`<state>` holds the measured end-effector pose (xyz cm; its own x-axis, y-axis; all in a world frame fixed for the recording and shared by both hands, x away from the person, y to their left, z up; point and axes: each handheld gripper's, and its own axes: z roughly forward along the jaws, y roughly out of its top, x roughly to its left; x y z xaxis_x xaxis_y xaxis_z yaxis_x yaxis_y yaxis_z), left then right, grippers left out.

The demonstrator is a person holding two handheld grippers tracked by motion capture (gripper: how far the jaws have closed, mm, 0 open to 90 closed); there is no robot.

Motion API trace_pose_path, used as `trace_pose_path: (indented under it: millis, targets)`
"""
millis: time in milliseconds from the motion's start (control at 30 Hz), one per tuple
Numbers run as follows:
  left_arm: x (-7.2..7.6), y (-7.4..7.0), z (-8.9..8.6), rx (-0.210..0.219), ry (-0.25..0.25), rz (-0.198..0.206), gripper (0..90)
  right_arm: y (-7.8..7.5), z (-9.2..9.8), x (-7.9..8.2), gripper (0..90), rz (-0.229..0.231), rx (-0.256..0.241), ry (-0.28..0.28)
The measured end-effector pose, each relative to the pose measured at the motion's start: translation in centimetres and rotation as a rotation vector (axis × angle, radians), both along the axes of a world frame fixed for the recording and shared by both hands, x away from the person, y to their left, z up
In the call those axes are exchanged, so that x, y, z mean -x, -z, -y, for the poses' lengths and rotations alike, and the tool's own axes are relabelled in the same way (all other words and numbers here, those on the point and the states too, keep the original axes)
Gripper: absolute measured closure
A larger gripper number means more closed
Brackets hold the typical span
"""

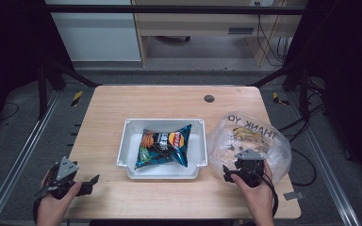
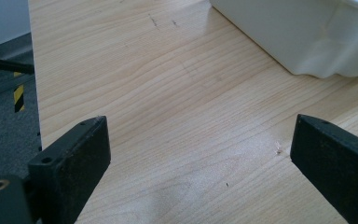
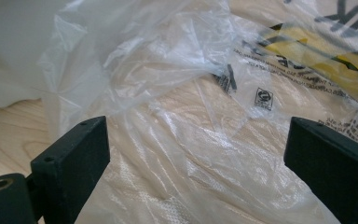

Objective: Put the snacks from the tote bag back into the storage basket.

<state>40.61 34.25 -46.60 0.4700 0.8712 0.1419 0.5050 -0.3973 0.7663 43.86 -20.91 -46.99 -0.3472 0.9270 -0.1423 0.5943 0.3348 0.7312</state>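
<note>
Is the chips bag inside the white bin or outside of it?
Inside. The chips bag lies flat on the floor of the white bin, enclosed by its walls on all sides, in the high view.

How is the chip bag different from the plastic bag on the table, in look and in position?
The chip bag is opaque, dark blue with bright print; the plastic bag is clear, with dark letters and a yellow mark. The chip bag lies inside the white tray; the plastic bag lies directly on the table, right of the tray. The open right gripper sits at the plastic bag; no gripper is near the chip bag. Both are crinkled, flexible bags.
</note>
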Motion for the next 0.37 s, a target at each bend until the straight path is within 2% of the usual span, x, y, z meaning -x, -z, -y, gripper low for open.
trace_pose_path:
  millis: [133, 233, 367]
  targets:
    - [-0.02, -0.02, 0.07, 0.001, 0.002, 0.002, 4.4, 0.49, 0.26, 0.0, 7.4, -0.002, 0.008, 0.021]
    - [-0.01, -0.05, 0.14, -0.001, 0.006, 0.003, 4.4, 0.72, 0.51, 0.09, 7.4, -0.005, -0.017, 0.033]
    - [-0.01, -0.04, 0.27, -0.003, 0.012, 0.004, 4.3, 0.68, 0.72, 0.25, 7.3, 0.006, -0.025, 0.045]
